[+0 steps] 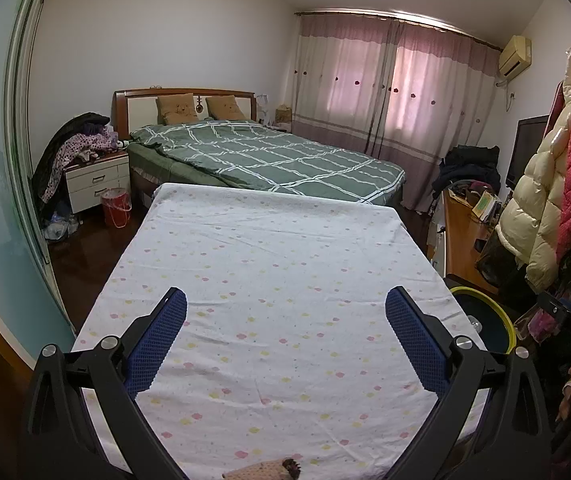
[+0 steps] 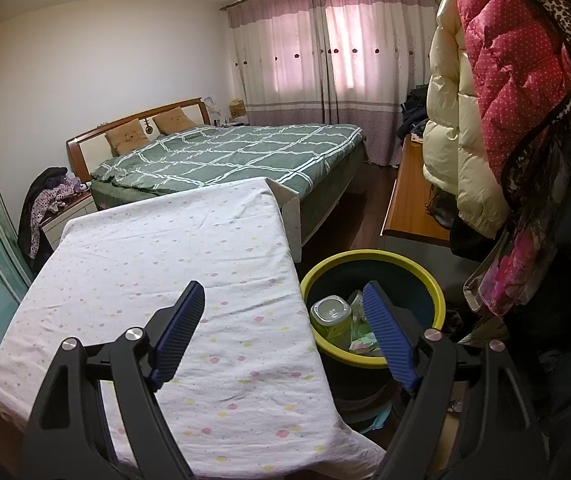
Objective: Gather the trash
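On my far left I see one white nightstand (image 1: 97,180) with two drawers and a heap of clothes on top, and one red bucket (image 1: 116,207) on the floor beside it. Next comes one bed (image 1: 269,156) under a green checked cover, with two brown pillows (image 1: 176,109) against the headboard. In front of me is one table under a dotted white cloth (image 1: 269,280). My left gripper (image 1: 285,314) hangs over that cloth, its two blue pads spread wide with nothing between them. My right gripper (image 2: 283,308) is just as wide apart and holds nothing; it straddles the table's right edge and the one yellow-rimmed bin (image 2: 373,258) just beside the table. The trash lies inside the bin: one clear plastic container (image 2: 330,314) and some crumpled wrappers (image 2: 363,344), whose number I cannot count. Two puffer coats (image 2: 485,120) hang at the right, one cream and one red.
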A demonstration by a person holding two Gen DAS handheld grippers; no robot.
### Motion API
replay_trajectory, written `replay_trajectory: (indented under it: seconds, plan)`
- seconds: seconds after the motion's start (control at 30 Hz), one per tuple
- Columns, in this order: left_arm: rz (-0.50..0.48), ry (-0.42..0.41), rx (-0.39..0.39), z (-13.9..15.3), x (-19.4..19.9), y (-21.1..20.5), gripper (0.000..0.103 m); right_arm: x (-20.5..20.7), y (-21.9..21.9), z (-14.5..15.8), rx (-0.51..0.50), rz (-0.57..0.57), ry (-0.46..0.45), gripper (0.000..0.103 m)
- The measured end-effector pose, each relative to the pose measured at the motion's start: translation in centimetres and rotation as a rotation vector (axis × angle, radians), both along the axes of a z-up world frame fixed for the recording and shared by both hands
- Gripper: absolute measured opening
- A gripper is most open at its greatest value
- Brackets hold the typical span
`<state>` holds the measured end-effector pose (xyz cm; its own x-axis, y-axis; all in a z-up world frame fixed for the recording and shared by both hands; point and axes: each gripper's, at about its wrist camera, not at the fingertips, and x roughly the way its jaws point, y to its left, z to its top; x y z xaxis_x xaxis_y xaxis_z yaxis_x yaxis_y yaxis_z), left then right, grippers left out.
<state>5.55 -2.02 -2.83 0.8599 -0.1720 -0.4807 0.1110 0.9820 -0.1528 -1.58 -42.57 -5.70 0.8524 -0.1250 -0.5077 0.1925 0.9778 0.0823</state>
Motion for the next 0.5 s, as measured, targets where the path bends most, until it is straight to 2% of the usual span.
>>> replay_trajectory:
  seconds: [0.5]
  plan:
    - [-0.003,-0.010,0.000,0.23,0.09,-0.19,0.098,0.05,-0.02,-0.05,0.002,0.000,0.001,0.077]
